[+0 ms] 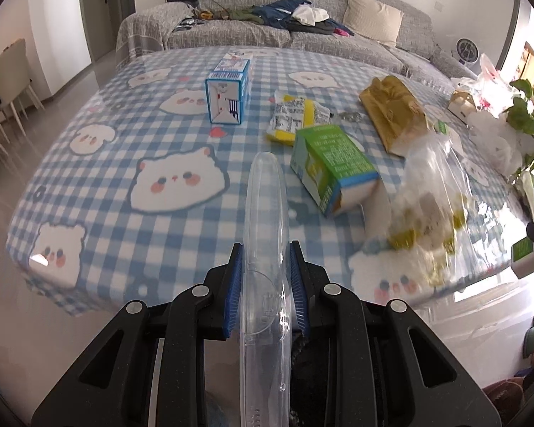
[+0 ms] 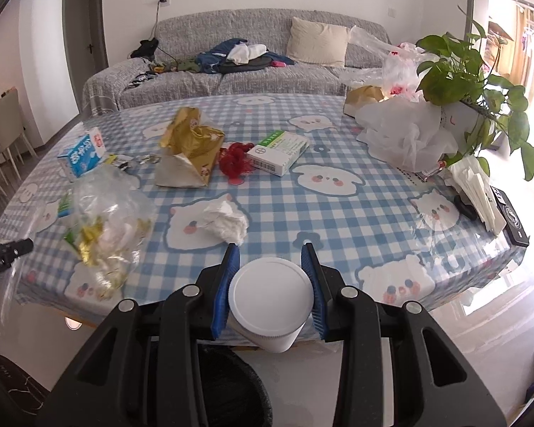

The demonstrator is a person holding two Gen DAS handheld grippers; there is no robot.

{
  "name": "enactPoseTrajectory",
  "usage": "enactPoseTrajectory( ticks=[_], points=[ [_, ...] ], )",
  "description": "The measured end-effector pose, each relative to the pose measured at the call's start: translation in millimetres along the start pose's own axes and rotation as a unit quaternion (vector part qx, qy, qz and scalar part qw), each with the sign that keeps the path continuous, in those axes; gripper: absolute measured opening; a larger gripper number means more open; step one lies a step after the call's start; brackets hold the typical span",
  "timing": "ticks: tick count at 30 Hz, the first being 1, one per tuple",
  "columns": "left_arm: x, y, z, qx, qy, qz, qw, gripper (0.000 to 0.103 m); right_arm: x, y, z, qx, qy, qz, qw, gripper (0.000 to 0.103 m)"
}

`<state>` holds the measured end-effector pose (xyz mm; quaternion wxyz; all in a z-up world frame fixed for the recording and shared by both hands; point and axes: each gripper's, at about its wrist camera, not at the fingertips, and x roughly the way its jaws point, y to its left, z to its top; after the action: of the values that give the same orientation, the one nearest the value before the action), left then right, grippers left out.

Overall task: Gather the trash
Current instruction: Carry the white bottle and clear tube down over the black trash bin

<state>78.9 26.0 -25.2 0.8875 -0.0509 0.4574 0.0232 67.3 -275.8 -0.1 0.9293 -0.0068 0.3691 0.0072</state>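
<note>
Right wrist view, nearest first: right gripper (image 2: pixel 270 286) clamped on a white lidded bottle (image 2: pixel 270 293), blue pads pressing its sides, lid facing the camera, long axis running down and away from the lens. Directly under the jaws, at the bottom of the frame, the dark mouth of a black-lined bin (image 2: pixel 231 388). Bottle sits over the near table edge, bin below and slightly left of it. Judged: the drop turns on that vertical line, bottle above, bin beneath, little sideways travel needed.

Left wrist view: left gripper (image 1: pixel 266 293) closed tight on a clear plastic tray (image 1: pixel 267 249), seen edge-on, long axis pointing straight ahead out of the fingers toward the table (image 1: pixel 99 185). Bin not identifiable in this view; which hand is nearer it cannot be settled from here.

Further out on the checked cloth, still to collect: crumpled clear bag (image 2: pixel 103 227) at left, white tissue (image 2: pixel 226 219) just beyond the right fingertips, green carton (image 1: pixel 333 169), gold wrapper (image 2: pixel 192 149), blue box (image 1: pixel 228 89). Sofa (image 2: pixel 252 71) behind.
</note>
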Motion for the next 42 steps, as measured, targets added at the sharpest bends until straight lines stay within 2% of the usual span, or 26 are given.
enactPoseTrajectory(
  ticks=[11,22,34,42],
  points=[
    [-21,-7,-37,-0.011,0.0,-0.012,0.9999,0.025,-25,19,-21,-0.006,-0.009,0.027,1.0,0.035],
    [-48,-6,-80,-0.014,-0.024,-0.015,0.9995,0.025,-49,48,-58,-0.023,-0.01,0.05,0.998,0.035],
    [-25,-21,-140,-0.014,0.009,-0.034,0.9993,0.025,-32,79,-124,-0.025,0.037,0.072,0.996,0.035],
    [-6,-25,-166,-0.019,0.02,-0.036,0.999,0.025,-14,91,-149,-0.028,0.05,0.08,0.995,0.035]
  ],
)
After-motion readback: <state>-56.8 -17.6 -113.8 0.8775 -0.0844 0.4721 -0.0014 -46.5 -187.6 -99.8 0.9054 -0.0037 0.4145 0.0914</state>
